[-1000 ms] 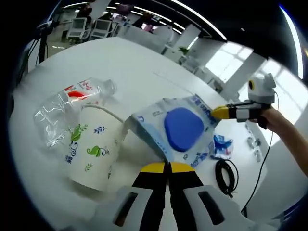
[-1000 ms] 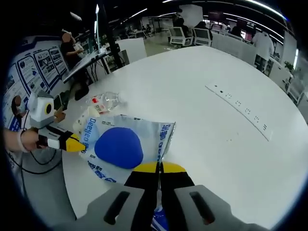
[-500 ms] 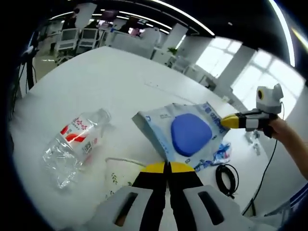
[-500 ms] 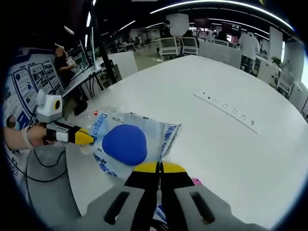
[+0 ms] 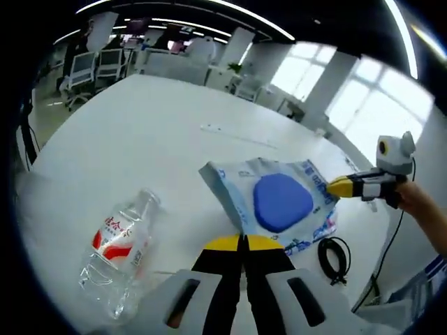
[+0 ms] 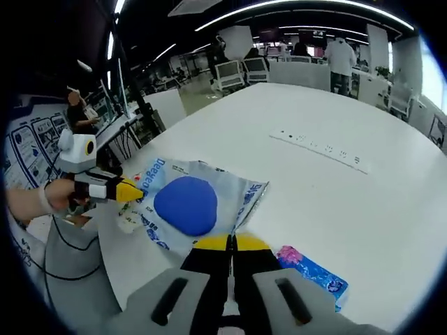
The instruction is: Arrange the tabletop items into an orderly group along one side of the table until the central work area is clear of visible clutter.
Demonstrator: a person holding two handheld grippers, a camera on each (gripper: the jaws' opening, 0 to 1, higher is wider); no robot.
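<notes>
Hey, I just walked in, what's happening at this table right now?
A person is tidying a white table with a handheld gripper in each hand. Both grippers are shut and hold nothing. The right gripper has its tip at the edge of a blue-and-white pouch lying flat on the table. The left gripper hovers above the table between that pouch and a crushed bottle lying on its side. A black cable coil lies near the table edge, and a small blue packet lies beside the pouch.
</notes>
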